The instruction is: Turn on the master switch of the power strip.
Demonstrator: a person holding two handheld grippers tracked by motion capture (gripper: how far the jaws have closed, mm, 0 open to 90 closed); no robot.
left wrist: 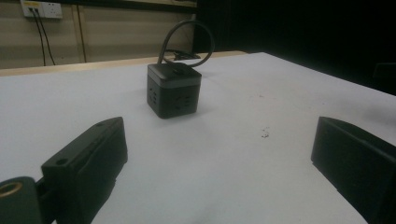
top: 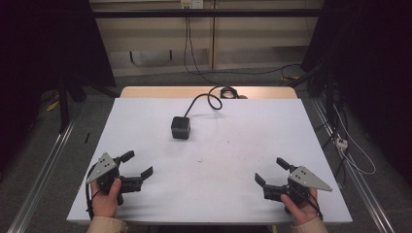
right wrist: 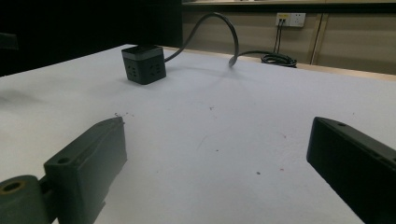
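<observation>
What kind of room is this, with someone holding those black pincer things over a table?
Probably a lab recording bench: a white-covered table inside a dark metal frame, a black cube power socket on it, wall outlets behind, and loose cables on the floor.

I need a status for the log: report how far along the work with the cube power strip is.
Nothing looks done: the cube power strip sits untouched mid-table, its cable curling toward the far edge. In hand: nothing; the left gripper and right gripper rest open near the table's front edge. Approach and grasp remain.
</observation>
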